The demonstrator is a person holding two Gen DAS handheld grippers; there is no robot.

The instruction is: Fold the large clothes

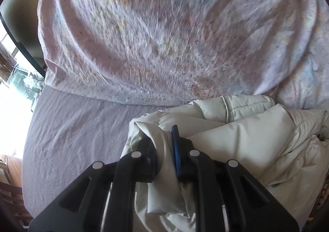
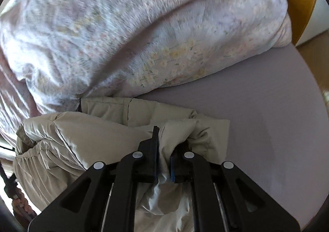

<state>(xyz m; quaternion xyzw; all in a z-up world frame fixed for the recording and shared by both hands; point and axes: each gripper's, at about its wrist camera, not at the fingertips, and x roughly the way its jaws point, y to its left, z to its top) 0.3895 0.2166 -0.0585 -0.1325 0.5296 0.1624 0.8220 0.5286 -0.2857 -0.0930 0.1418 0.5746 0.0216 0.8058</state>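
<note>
Pinching the cream jacket, both grippers' fingers overhang a lilac bedsheet.

Cream padded jacket, plain lilac sheet, pale floral-print duvet, black hand-held grippers

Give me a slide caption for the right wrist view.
Right gripper clamps a fold of the beige puffer jacket on the lavender bedsheet, beside a floral duvet.
</note>
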